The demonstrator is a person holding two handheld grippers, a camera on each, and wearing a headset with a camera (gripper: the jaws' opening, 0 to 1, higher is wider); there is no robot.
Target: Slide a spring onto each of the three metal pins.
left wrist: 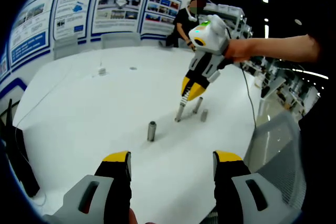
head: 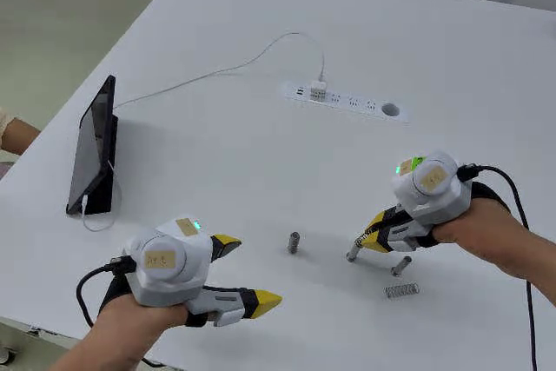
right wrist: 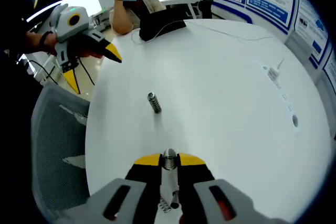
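Right hand-held gripper (head: 365, 237) clenched on spring (right wrist: 169, 155), just above pin (left wrist: 180, 113) on table (head: 261, 154). Left hand-held gripper (head: 247, 271) released, idle. Second pin (head: 294, 242) already carried a spring. Loose spring (head: 401, 289) lay near. Step needed spring coaxial with pin, slow descent, release only once seated.

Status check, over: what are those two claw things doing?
Left gripper open, empty. Right gripper shut on spring, tip near table. Upright pin stands between grippers. Loose spring nearby, not blocking.
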